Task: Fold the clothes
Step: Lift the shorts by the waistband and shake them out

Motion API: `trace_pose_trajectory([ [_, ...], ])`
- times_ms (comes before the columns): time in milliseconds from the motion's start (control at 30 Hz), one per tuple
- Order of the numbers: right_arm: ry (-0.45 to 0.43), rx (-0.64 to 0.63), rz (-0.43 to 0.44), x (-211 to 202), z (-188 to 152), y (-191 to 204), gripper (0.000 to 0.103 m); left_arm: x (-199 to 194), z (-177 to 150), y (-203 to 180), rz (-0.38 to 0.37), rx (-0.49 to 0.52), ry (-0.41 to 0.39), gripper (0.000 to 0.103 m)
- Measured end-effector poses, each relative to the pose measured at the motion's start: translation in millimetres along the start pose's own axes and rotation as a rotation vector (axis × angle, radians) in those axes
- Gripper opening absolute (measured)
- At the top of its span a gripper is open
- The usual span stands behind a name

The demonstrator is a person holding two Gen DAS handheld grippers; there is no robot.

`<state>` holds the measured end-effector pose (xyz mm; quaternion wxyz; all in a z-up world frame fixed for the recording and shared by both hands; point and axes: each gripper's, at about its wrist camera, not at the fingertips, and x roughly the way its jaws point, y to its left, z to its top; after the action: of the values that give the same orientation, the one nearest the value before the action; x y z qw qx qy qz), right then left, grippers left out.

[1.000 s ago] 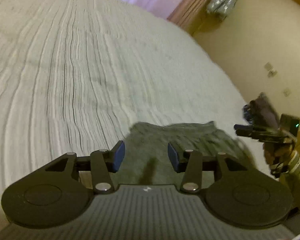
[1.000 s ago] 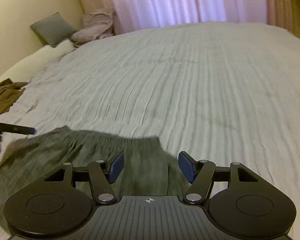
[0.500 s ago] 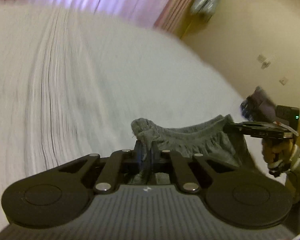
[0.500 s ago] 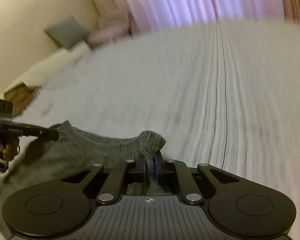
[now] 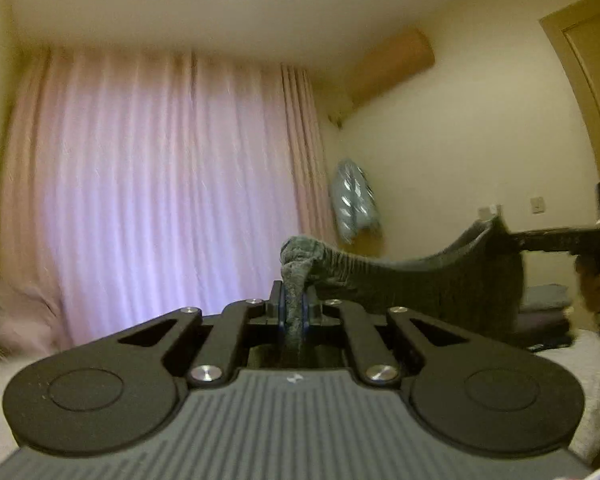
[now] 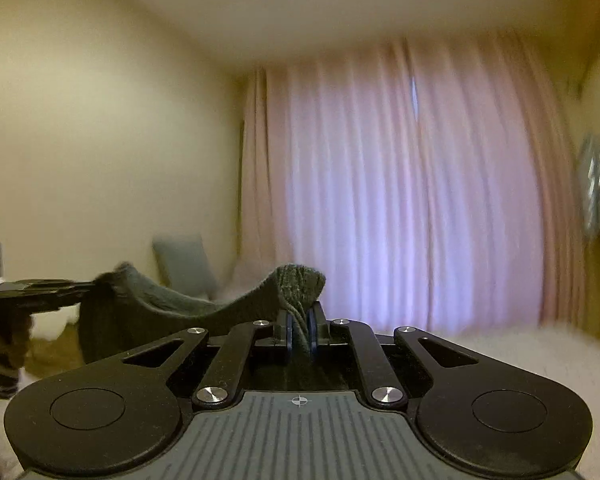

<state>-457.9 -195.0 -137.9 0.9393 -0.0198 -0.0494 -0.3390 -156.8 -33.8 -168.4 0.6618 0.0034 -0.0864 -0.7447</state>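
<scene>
Both grippers now lifted off the bed, facing the pink curtain (image 5: 160, 200). Left gripper (image 5: 294, 308) & right gripper (image 6: 300, 326) each pinched tight on the grey garment (image 5: 400, 280), waistband sagging between them, in front of curtain.

Grey knitted garment (image 5: 380, 276), lifted and sagging, its gathered edge (image 6: 298, 284) bunched at both ends.

Both tools, left (image 5: 294, 306) and right (image 6: 300, 330), point level with jaws clamped tight on cloth.
</scene>
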Motion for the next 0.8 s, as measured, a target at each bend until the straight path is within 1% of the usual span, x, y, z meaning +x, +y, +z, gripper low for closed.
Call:
trace_pose_trajectory([
  [133, -0.035, -0.082, -0.024, -41.4, 25.8, 49.4, 0.007, -41.9, 25.6, -21.0, 0.015, 0.013, -0.013, 0.007],
  [233, -0.051, -0.139, -0.043, -69.5, 38.0, 82.0, 0.007, -73.3, 44.8, -36.8, 0.026, 0.023, -0.022, 0.008],
  [367, -0.042, -0.151, -0.017, -96.1, 47.4, 97.9, 0.007, -115.2, 70.4, -57.8, 0.041, 0.035, -0.035, 0.008],
  [400, -0.035, -0.153, -0.011, -103.8, 48.3, 95.7, 0.007, -120.7, 72.4, -58.2, 0.04, 0.032, -0.027, 0.008],
  [500, 0.013, -0.158, 0.005, -111.1, 49.4, 94.4, 0.007, -101.2, 62.0, -47.5, 0.038, 0.008, 0.03, 0.008],
  [567, 0.074, -0.15, 0.004, -103.0, 38.3, 84.6, 0.007, -85.8, 45.4, -42.1, 0.039, -0.003, 0.088, 0.008],
  [600, 0.11, -0.144, 0.003, -96.0, 28.9, 77.0, 0.007, -68.6, 26.3, -36.5, 0.039, -0.02, 0.137, 0.008],
  [700, 0.247, -0.105, -0.003, -50.8, -10.3, 53.4, 0.007, -10.1, -38.7, -17.5, 0.037, -0.081, 0.297, 0.008],
  [767, 0.368, -0.061, -0.014, -7.4, -54.7, 35.0, 0.007, 28.9, -82.0, -4.9, 0.036, -0.121, 0.403, 0.008],
  [800, 0.435, -0.038, -0.022, 16.3, -80.9, 25.2, 0.007, 51.3, -113.2, 2.1, 0.036, -0.152, 0.474, 0.008],
])
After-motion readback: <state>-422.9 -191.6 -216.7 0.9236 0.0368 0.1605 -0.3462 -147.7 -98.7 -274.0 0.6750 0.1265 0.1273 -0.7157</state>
